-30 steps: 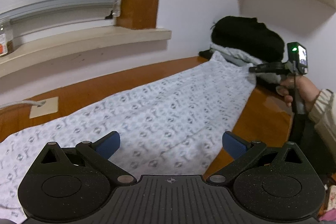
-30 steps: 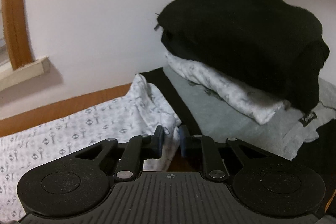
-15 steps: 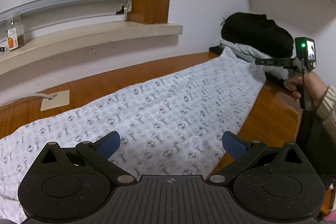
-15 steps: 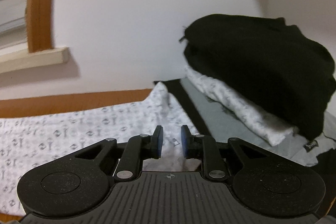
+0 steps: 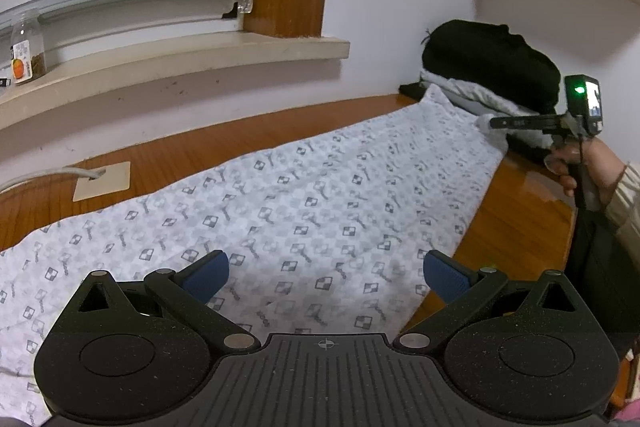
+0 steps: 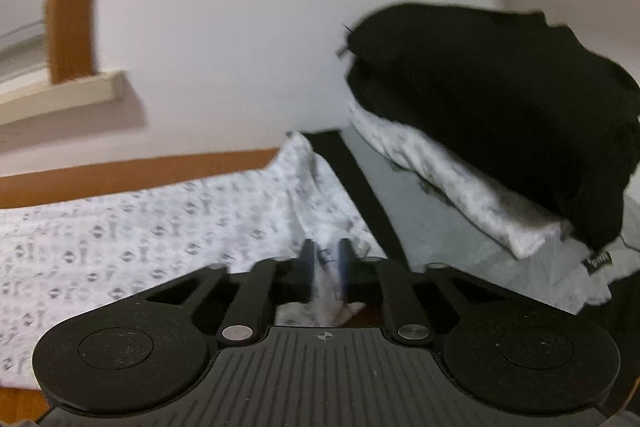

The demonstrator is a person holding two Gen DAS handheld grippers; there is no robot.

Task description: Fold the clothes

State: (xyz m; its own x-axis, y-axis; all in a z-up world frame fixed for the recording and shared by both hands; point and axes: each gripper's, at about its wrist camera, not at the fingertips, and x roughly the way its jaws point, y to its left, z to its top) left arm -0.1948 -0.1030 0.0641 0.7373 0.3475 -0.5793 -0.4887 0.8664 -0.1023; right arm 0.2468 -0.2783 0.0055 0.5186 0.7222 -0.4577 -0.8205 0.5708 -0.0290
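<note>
Right tool [image 6: 326, 269] pinches patterned garment [image 5: 312, 211] corner — long axis runs from it twd left tool [image 5: 326, 273], jaws wide, above cloth.

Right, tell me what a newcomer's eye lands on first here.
The long white patterned garment spread across the wooden table dominates. The right gripper is pinched on its far corner, while the left gripper hangs wide open over the near end. Behind, a black garment tops a pile of folded clothes.
</note>
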